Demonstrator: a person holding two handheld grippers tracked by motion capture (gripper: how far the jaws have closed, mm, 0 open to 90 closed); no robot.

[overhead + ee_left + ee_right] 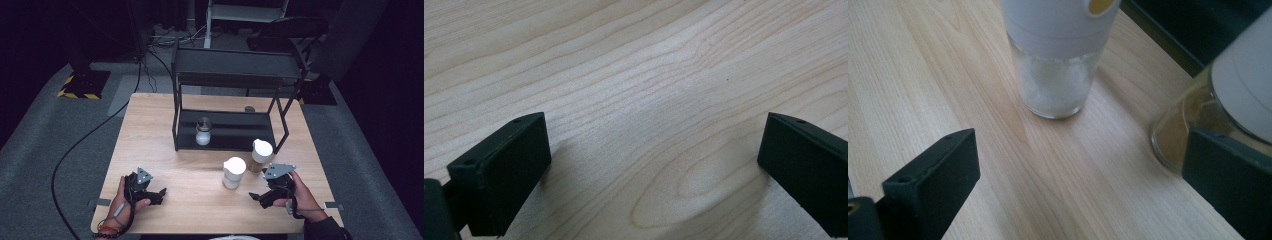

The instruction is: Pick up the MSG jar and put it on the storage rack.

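A: Item one, the hands?

B: Left hand (121,200), forearm entering from the near table edge, beaded band at the wrist, wrapped around the left gripper (159,195). The gripper lies low at the front-left of the wooden table (150,135), tips aimed to the right. In the left gripper view the left gripper (654,165) has its jaws spread wide, bare wood grain between them, nothing held.

A: Item two?

B: Right hand (300,197), dark sleeve, holding the right gripper (255,196) at the front-right, grey three-cornered plate on top, tips aimed left and slightly toward the near edge. In the right gripper view the right gripper (1080,185) is likewise wide apart and empty.

A: Containers?

B: Three. A white-capped jar of white grains (233,172) stands on the table just ahead of the right gripper; seen closer (1055,65), it sits beyond the jaws, apart from them. A second white-capped jar of brownish contents (261,155) stands just beside it to the right; in the right gripper view this jar (1198,120) sits right behind the right-hand jaw, whether touching I cannot tell. A small glass jar with a metal top (203,132) stands on the lower shelf of the black rack (235,75).

A: Obstructions?

B: The rack's front posts and lower shelf edge stand directly behind the two white-capped jars. A small round object (249,109) lies behind the rack, too small to identify.
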